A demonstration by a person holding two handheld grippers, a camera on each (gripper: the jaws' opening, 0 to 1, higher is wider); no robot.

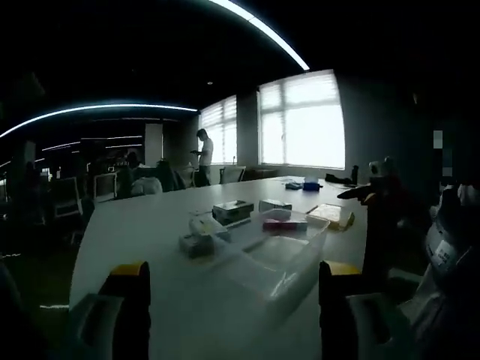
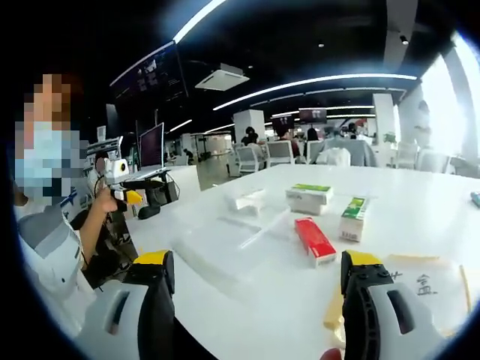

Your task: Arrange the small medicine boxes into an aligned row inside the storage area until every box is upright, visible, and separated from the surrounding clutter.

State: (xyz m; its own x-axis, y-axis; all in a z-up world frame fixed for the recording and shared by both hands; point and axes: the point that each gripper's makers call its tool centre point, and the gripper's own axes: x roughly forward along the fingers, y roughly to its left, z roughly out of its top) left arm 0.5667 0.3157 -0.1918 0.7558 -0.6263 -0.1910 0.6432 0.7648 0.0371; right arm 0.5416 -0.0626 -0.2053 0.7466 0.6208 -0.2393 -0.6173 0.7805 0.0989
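We hold both claws above a white table (image 2: 420, 202), each with its jaws spread wide and nothing between them. In the left gripper view, our left claw (image 1: 232, 289) frames a clear plastic storage bin (image 1: 289, 259) at centre frame, and a red medicine box (image 1: 283, 223) sits at the bin's far end. More small boxes (image 1: 232, 210) lie on the table just beside and behind the bin. In the right gripper view, our right claw (image 2: 256, 289) faces the same bin (image 2: 225, 244); a red box (image 2: 315, 241) lies flat right of centre, a green-and-white box (image 2: 353, 217) stands near it, and another green-topped box (image 2: 309, 198) lies beyond.
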